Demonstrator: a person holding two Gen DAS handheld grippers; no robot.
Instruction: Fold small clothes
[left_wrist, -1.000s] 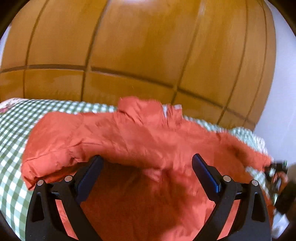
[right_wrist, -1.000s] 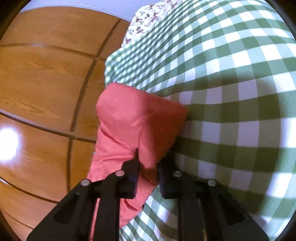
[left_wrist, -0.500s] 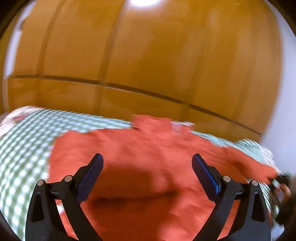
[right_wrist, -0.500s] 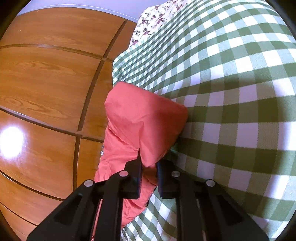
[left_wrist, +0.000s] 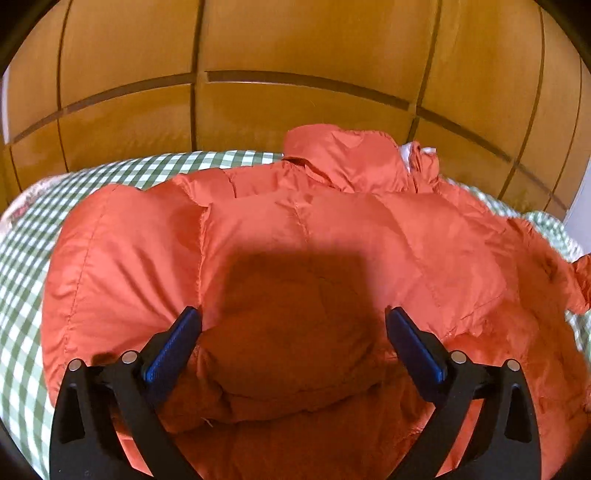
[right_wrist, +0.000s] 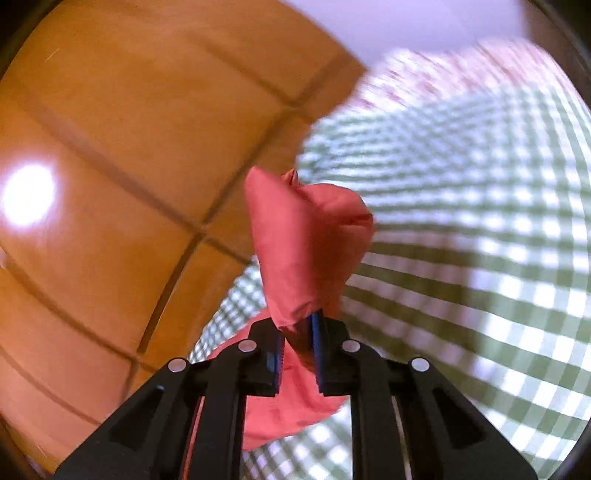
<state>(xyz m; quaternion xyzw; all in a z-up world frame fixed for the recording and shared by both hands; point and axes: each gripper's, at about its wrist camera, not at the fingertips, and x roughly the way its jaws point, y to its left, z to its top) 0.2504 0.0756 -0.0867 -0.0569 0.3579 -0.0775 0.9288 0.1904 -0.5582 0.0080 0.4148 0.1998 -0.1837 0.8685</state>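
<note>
Since the earlier frame, right tongs have risen, pinching the orange jacket sleeve clear of the checked bed cover; view blurred. Left tongs spread wide over the jacket body, gripping nothing.

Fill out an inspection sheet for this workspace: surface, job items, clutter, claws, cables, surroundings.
Surface: bed with a green-and-white checked cover; a floral fabric shows at its far edge.
Job items: one puffy orange-red quilted jacket spread across the cover, collar toward the panelling.
Clutter: nothing seen.
Claws: left claw open, above the jacket's body, pads clear of the fabric. Right claw shut on a bunched end of the jacket, holding it up off the cover.
Cables: nothing seen.
Surroundings: glossy wooden panelling behind the bed, with a bright light reflection in the right wrist view; pale wall beside it.
</note>
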